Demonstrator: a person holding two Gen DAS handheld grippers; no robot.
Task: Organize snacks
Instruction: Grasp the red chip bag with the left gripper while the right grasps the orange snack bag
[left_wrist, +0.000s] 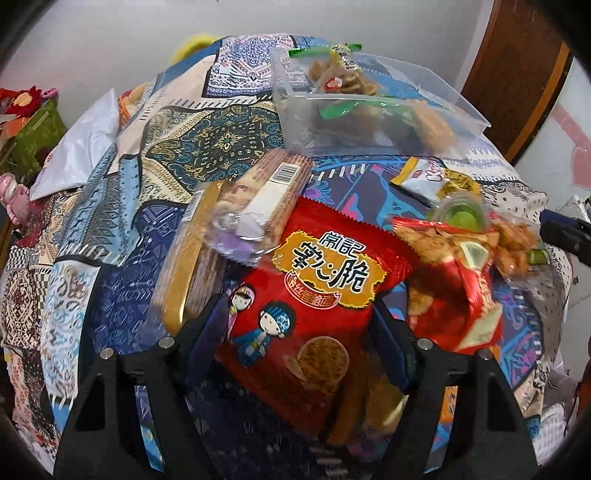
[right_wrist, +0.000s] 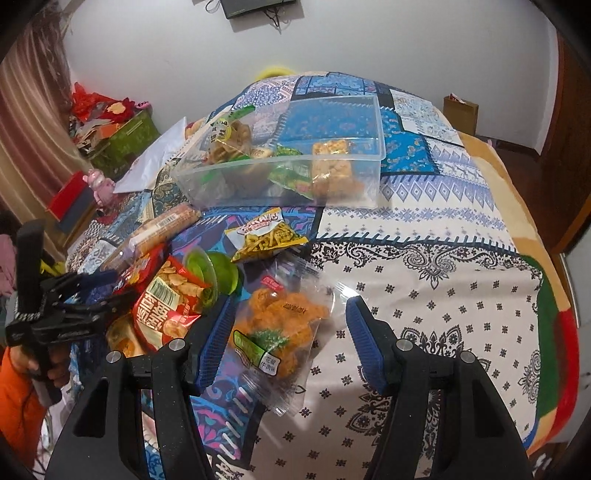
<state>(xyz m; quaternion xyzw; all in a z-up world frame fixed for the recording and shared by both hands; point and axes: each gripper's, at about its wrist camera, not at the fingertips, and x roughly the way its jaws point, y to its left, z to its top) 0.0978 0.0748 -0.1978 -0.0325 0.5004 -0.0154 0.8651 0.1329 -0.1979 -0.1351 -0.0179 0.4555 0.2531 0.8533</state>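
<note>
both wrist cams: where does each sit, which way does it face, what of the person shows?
Left wrist: on the left tongs, angled down at the red snack bag between the fingers; no hand visible.
Right wrist: on the right tongs, angled down over the clear-wrapped orange snack; hand in orange sleeve at left.
Shared: clear plastic bin.

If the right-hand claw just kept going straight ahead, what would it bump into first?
Most likely the clear packet of orange fried snacks, which lies between the right gripper fingers; depth is hard to judge.
</note>
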